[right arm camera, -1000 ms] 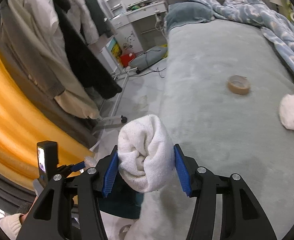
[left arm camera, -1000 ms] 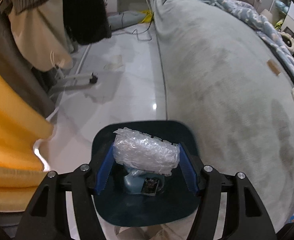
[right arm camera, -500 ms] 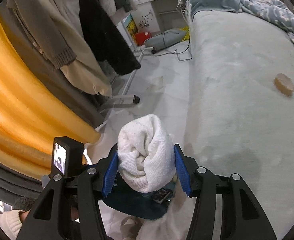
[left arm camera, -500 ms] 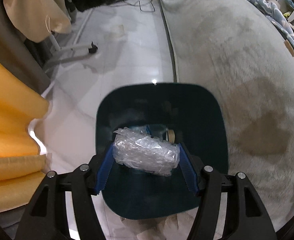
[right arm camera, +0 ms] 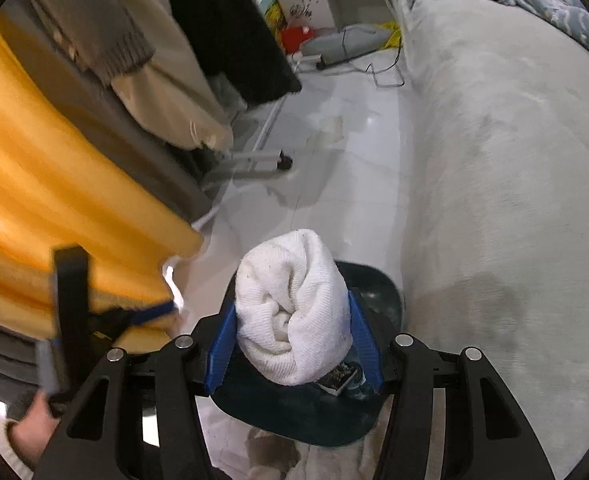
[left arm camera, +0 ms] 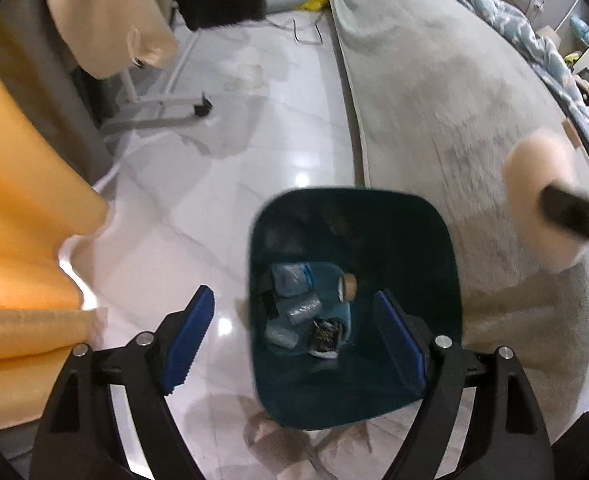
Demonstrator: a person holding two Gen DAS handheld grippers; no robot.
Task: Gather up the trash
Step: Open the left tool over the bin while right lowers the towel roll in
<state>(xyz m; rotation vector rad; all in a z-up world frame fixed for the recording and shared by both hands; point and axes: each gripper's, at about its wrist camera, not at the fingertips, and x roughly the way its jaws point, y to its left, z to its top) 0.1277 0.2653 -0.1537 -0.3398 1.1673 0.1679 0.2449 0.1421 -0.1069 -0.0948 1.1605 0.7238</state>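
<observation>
A dark teal trash bin (left arm camera: pixel 434 248) stands on the white floor beside the bed. My left gripper (left arm camera: pixel 294 332) is open and empty above it. A clear bubble-wrap wad (left arm camera: pixel 304 309) lies inside the bin with other trash. My right gripper (right arm camera: pixel 294 344) is shut on a rolled white cloth (right arm camera: pixel 294 308) and holds it over the bin (right arm camera: pixel 378 284). The cloth and right gripper show blurred at the right of the left wrist view (left arm camera: pixel 534 208).
A grey bed (left arm camera: pixel 454 100) runs along the right. An orange curtain (left arm camera: pixel 22 220) hangs at the left. Clothes on a wheeled rack (right arm camera: pixel 198 72) hang at the back left. Cables (right arm camera: pixel 386 76) lie on the floor at the back.
My left gripper has opened and the bubble-wrap wad has dropped into the bin. My right gripper has moved with the cloth towards and over the bin.
</observation>
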